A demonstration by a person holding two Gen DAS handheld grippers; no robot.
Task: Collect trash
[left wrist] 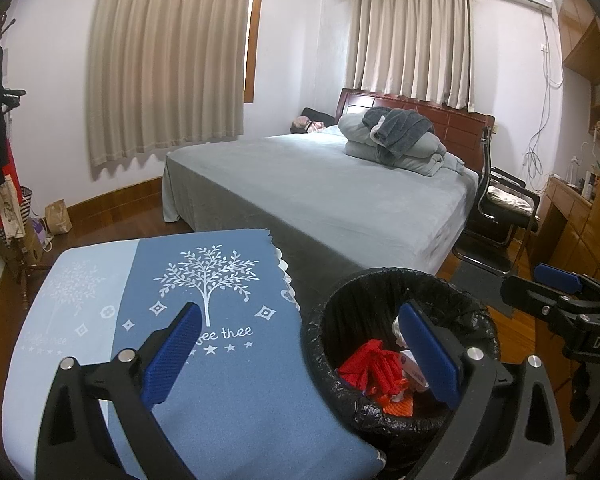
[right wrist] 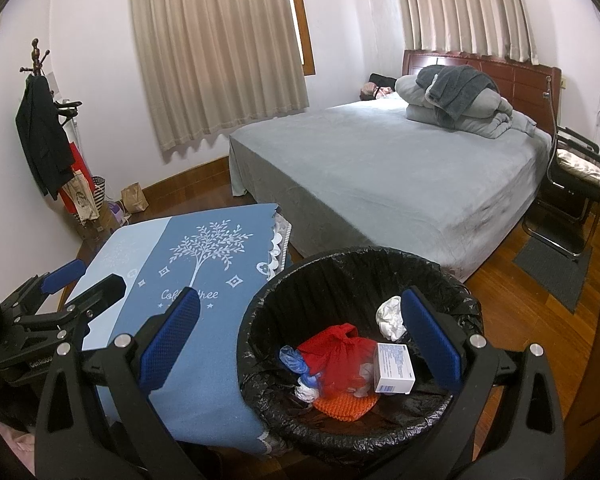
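A black-lined trash bin (right wrist: 260,304) stands on the floor beside a small table with a blue tree-print cloth (right wrist: 204,280). In the bin lie a red bag (right wrist: 332,356), a white box (right wrist: 394,368), crumpled white paper (right wrist: 390,316), a blue wrapper (right wrist: 296,360) and an orange mesh piece (right wrist: 346,404). My right gripper (right wrist: 300,332) is open and empty, above the bin's left rim. My left gripper (left wrist: 300,348) is open and empty, straddling the table's edge and the bin (left wrist: 380,420). The right gripper shows in the left wrist view (left wrist: 560,284), and the left gripper in the right wrist view (right wrist: 82,276).
A bed (right wrist: 380,176) with grey cover and folded bedding stands behind the bin. A black chair (right wrist: 576,196) and a dark mat (right wrist: 556,268) lie at right. A coat rack (right wrist: 40,128) with bags and a paper bag (right wrist: 134,198) stand at left by the wall.
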